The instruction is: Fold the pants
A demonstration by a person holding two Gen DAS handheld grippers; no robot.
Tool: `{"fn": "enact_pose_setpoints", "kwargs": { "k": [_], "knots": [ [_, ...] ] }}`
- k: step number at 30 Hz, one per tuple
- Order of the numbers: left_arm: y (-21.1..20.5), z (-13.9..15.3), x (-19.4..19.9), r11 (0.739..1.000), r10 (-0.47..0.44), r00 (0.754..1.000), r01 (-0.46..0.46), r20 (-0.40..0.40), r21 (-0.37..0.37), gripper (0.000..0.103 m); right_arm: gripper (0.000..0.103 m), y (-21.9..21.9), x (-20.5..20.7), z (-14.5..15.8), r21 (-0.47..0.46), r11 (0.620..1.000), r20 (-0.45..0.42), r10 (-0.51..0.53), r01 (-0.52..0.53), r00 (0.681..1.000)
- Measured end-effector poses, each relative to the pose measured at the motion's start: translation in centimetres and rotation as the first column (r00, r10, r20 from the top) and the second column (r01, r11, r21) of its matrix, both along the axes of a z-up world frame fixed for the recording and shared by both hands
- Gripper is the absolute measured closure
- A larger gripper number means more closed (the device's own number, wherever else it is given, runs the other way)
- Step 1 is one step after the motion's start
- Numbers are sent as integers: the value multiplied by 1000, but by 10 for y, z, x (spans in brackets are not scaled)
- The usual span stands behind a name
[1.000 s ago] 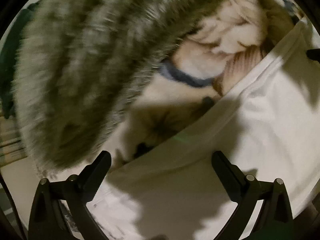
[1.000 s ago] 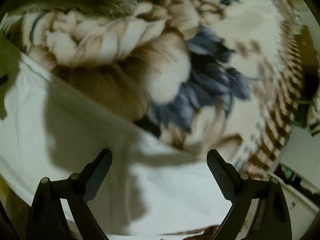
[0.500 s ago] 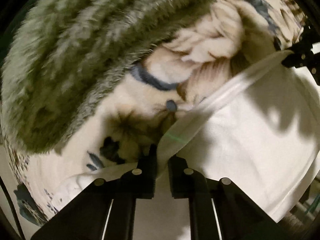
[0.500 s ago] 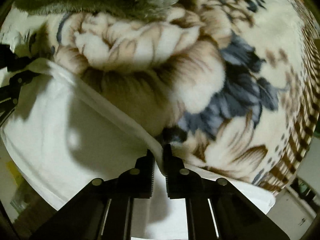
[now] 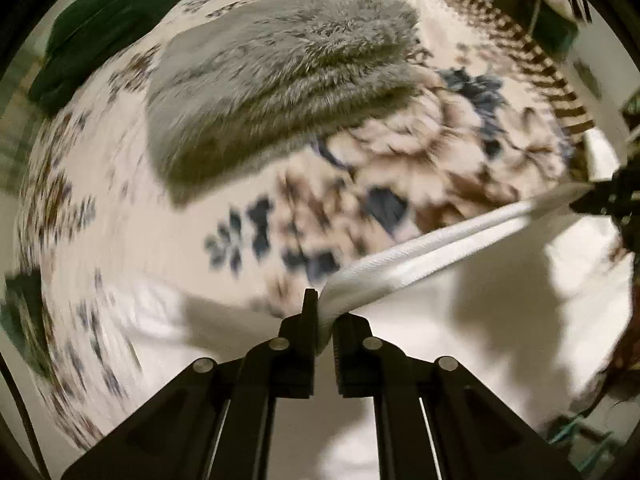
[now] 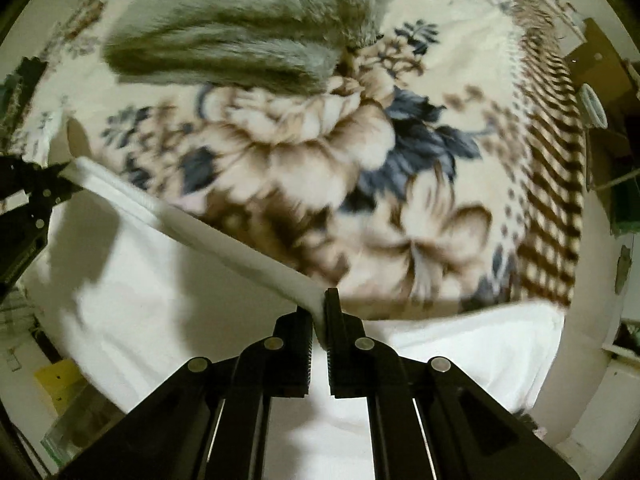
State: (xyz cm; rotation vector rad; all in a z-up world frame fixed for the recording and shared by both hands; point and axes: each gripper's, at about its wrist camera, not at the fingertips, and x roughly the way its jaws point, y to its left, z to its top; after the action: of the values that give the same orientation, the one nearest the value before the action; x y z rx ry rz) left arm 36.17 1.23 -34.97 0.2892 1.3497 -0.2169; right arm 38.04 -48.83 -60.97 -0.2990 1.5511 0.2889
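Two black grippers are seen, and one thick folded edge of the white cloth pants (image 5: pixel 404 268) is held by both of them.

From the left wrist camera, the left gripper (image 5: pixel 325 320) is seen pinched tight on the white edge, with the cloth squeezed between its two black fingers (image 5: pixel 306 316). The edge is stretched up and to the right like a band, and its far end is held by the right gripper (image 5: pixel 600 196) at the side of the picture. The rest of the pants is hung down below the band as a wide white sheet, with dark shadows on it. Behind the pants, a fuzzy cream blanket with brown and blue flowers (image 5: pixel 400 168) is spread out. A furry grey folded throw (image 5: pixel 280 92) is laid on top of the blanket — well away from the pants. Much of this picture is blurred.

From the right wrist camera, the right gripper (image 6: pixel 319 312) is also clamped on the white edge of the pants (image 6: pixel 224 240). The band is stretched up and to the left, where it is gripped by the left gripper (image 6: pixel 44 184). The white cloth is hung below the band. The flower blanket (image 6: pixel 320 152) is seen behind it, with the grey throw (image 6: pixel 248 32) on its far part — and a brown checked border (image 6: pixel 556 184) is seen on the right side of the blanket.
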Motion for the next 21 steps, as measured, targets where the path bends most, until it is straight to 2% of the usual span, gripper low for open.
{"fn": "enact_pose_setpoints", "kwargs": {
  "k": [1,3,4,6,8,10,15,17,19,21],
  "knots": [
    [-9,-7,-21,1000,20,1000,-20,2,-10,99,97,3,-10,1,8,1000,11,-7,7,1000],
    [0,-4,-56,995,85,996,-86,-20,-48,99,97,19,-38,11,22,999,23,-29,28,999],
    [-14,-20,-76,992,112,993,-113,-29,-58,99,97,25,-56,13,27,999,28,-32,31,999],
    [-20,-34,-118,982,170,984,-174,-59,-79,99,97,32,-96,17,34,999,27,-32,31,999],
    [-24,-59,-149,974,204,973,-213,-103,-78,100,97,38,-128,9,32,999,-5,-27,27,1000],
    [-41,-95,-156,965,239,958,-253,-161,-72,100,97,39,-154,-1,25,999,-43,-30,31,999],
    [-46,-156,-191,950,291,917,-310,-274,-26,99,97,43,-205,-51,-35,998,-134,39,-45,990],
    [-43,-177,-195,940,326,894,-342,-308,5,94,96,44,-218,-72,-48,997,-167,55,-64,984],
    [-42,-184,-199,924,367,866,-381,-339,27,93,95,42,-223,-88,-44,998,-205,38,-48,978],
    [-40,-171,-201,906,406,853,-424,-327,20,88,81,35,-223,-103,-25,1000,-267,-1,-5,964]
  ]
}}
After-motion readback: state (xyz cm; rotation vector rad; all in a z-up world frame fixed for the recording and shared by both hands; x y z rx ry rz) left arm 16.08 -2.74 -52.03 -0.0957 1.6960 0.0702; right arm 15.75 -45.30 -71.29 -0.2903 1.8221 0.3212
